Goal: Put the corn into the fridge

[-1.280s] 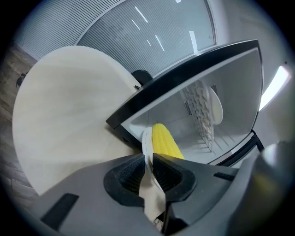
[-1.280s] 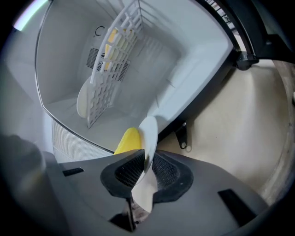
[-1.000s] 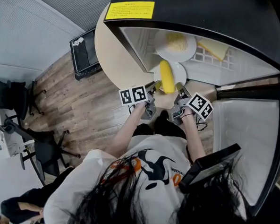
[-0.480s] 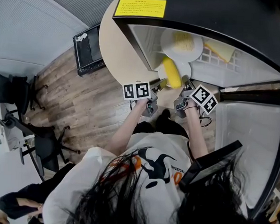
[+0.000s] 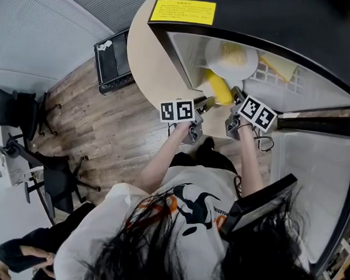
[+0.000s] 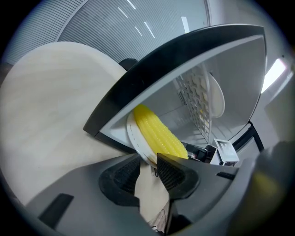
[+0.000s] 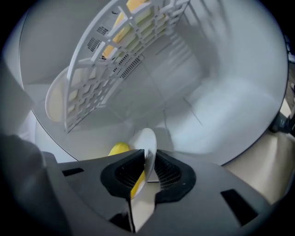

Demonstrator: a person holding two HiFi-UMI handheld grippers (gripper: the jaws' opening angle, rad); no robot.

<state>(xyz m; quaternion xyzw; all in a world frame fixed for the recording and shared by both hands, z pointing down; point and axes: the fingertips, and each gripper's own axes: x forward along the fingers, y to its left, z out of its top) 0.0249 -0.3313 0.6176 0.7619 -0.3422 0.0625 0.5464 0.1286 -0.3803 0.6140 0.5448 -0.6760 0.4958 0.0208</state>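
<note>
Corn (image 6: pixel 159 133) kernels — left gripper view

The corn (image 5: pixel 219 89) is one whole yellow cob with neat rows of kernels, lying lengthwise on a small white plate (image 6: pixel 133 138). The plate hangs in the air at the mouth of the fridge (image 5: pixel 259 17), its opposite rims clamped between the fingers of the left gripper (image 6: pixel 150 163) and the right gripper (image 7: pixel 146 168). The cob's far end reaches past the fridge's black frame. The fridge stands open, black outside and white inside, and the corn is in the space under its white wire shelf (image 7: pixel 115 69).
</note>
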